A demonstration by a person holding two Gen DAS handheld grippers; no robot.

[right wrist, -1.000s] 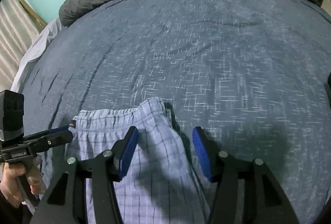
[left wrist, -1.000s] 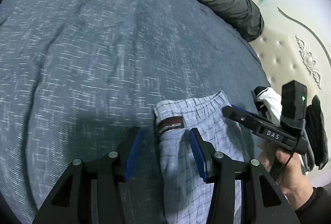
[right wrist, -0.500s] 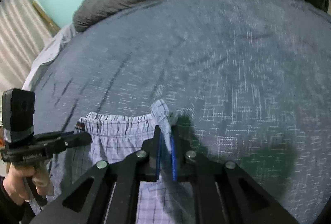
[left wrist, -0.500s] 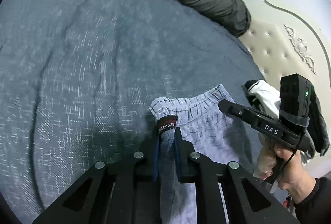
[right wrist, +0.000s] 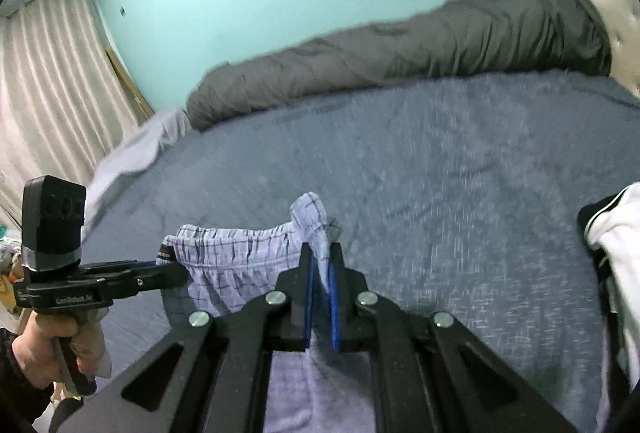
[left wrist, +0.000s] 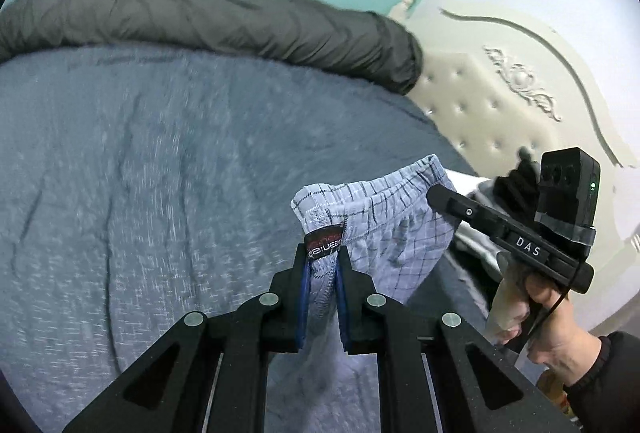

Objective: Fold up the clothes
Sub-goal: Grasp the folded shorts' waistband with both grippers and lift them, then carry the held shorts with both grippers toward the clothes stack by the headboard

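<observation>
Light blue checked shorts hang by their elastic waistband above the blue bed cover. My left gripper is shut on the waistband corner that carries a dark label. My right gripper is shut on the other waistband corner. The waistband stretches between the two grippers and the rest of the shorts hangs below them. The right gripper also shows in the left wrist view, the left one in the right wrist view.
A rolled dark grey duvet lies along the far side of the bed. A cream tufted headboard stands to the right. White and black clothes lie on the bed at the right. Curtains hang at the left.
Both grippers closed on the waistband corners and then lifted the shorts off the bed. The views have tilted up toward the wall.
</observation>
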